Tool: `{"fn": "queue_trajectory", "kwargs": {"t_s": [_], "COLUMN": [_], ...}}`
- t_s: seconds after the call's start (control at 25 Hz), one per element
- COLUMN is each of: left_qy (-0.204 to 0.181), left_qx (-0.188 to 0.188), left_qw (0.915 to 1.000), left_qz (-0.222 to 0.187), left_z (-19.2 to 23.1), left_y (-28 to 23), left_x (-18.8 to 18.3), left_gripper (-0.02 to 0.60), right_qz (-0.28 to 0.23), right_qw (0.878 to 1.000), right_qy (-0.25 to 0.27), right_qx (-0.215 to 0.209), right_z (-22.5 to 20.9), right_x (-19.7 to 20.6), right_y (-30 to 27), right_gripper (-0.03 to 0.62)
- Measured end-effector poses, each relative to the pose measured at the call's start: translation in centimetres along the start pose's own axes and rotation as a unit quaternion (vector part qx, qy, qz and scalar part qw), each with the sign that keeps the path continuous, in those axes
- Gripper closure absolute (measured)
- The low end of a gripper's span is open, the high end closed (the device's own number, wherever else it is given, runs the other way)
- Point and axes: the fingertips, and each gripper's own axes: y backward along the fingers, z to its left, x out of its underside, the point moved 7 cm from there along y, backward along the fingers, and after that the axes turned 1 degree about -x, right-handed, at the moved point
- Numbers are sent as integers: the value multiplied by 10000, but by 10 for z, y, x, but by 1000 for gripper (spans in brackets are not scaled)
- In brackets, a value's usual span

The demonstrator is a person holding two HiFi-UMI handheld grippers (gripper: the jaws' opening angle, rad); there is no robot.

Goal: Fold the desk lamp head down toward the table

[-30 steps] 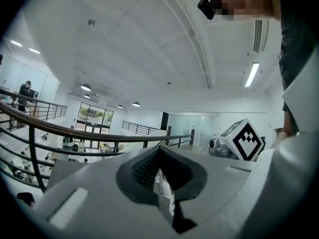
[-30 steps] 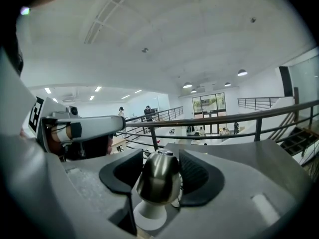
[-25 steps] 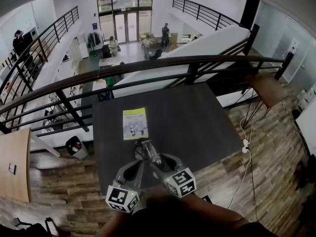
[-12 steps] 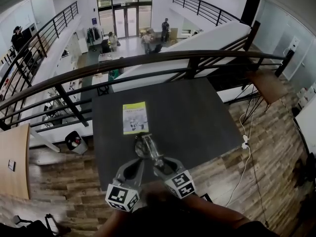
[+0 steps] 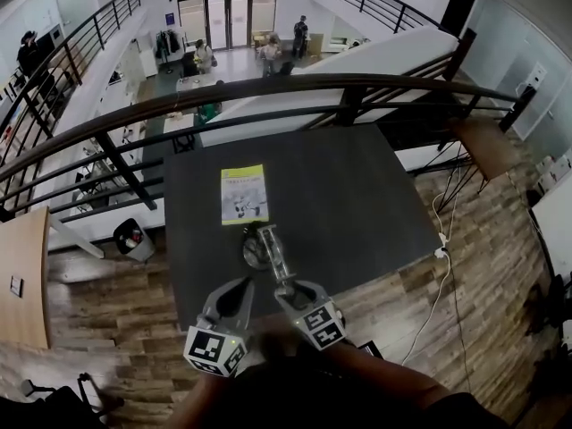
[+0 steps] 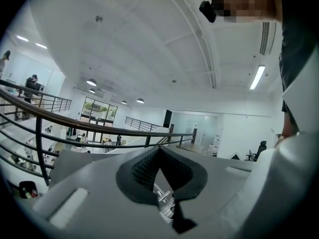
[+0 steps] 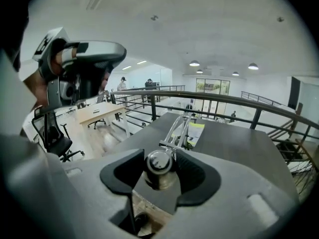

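Dark table; desk lamp base partly hidden, seemingly round.

There is one dark worktop. On it sit one desk lamp and one yellow booklet — just two things. There are two tools, the left tool and the right tool. Each tool has one cube with square marks, so two cubes: the left cube and the right cube. On the floor below there is one bin. Two brown tables stand off to the sides — the left table and the right table.
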Motion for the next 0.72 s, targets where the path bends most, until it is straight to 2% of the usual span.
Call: {"fn": "queue_trajectory", "kwargs": {"t_s": [0.28,0.72], "left_qy": [-26,-117], "left_qx": [-60,-204], "left_qw": [9999,9995], "left_qz": [95,199], "left_z": [2,0], "left_y": [3,4], "left_x": [5,5], "left_gripper": [580,580], "right_qz": [471,793], "right_qw": [9981,9949], "right_qy": [394,622], "right_qx": [18,-9], "right_z": [1,-6], "right_x": [34,59], "right_y": [-37,-78], "right_gripper": [399,399]}}
